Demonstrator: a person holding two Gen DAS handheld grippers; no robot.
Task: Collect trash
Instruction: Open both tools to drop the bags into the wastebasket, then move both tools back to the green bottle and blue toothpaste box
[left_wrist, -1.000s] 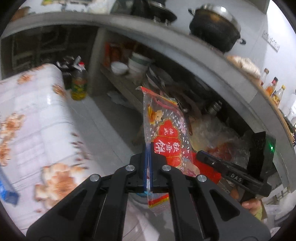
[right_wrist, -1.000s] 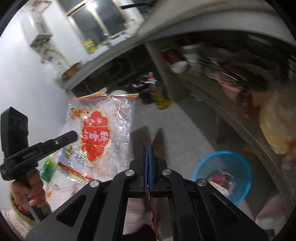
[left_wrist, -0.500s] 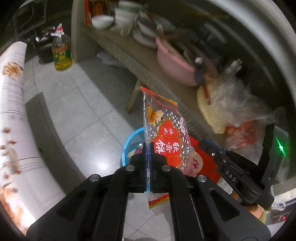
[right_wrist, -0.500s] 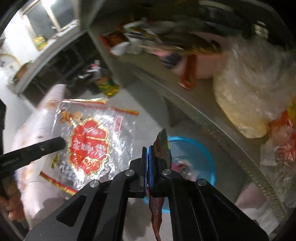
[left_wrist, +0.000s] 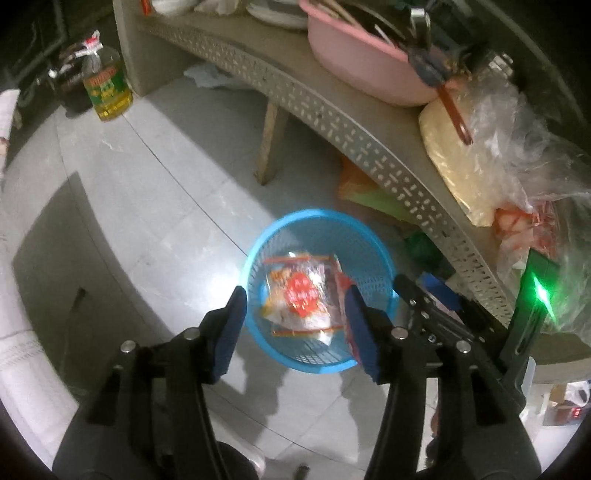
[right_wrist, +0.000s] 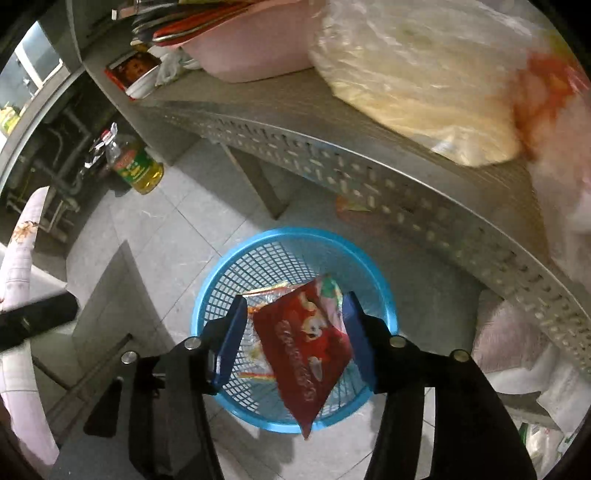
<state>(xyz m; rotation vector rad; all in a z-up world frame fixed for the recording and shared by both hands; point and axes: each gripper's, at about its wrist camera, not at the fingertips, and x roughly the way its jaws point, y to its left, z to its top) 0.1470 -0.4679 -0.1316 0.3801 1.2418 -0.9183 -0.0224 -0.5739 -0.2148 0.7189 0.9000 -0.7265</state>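
Blue basket (right_wrist: 207, 302) under both wide claws, left claw (left_wrist: 297, 330), right claw (right_wrist: 295, 339), red wrapper (right_wrist: 306, 347) between.

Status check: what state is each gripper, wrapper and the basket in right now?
Left gripper: open, above the basket.
Right gripper: open, above the basket.
Clear snack bag: released, in the basket.
Red snack wrapper: released, between the open jaws.
Blue basket: upright on the floor.
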